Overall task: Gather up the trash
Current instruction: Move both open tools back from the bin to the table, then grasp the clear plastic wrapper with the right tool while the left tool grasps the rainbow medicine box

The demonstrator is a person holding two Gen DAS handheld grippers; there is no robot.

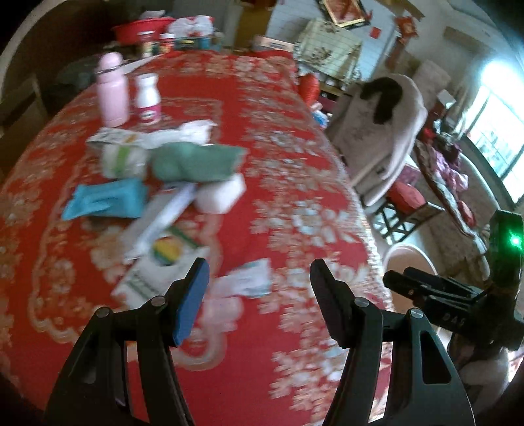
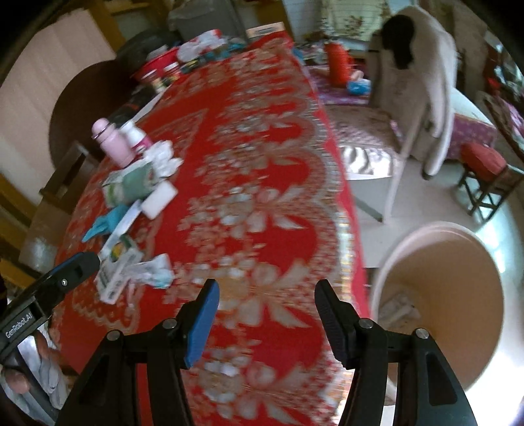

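Observation:
A pile of trash lies on the red floral tablecloth: a crumpled white and blue wrapper, a green packet, a blue wrapper, a white block and a printed carton. My left gripper hovers open just right of the crumpled wrapper, nothing between its fingers. My right gripper is open and empty over the cloth near the table's right edge. A beige round bin stands on the floor beside it, paper at its bottom. The picture is motion-blurred.
A pink bottle and a white bottle stand behind the pile. A red bowl and jars sit at the far end. A chair draped with a pale garment and a red stool stand right of the table.

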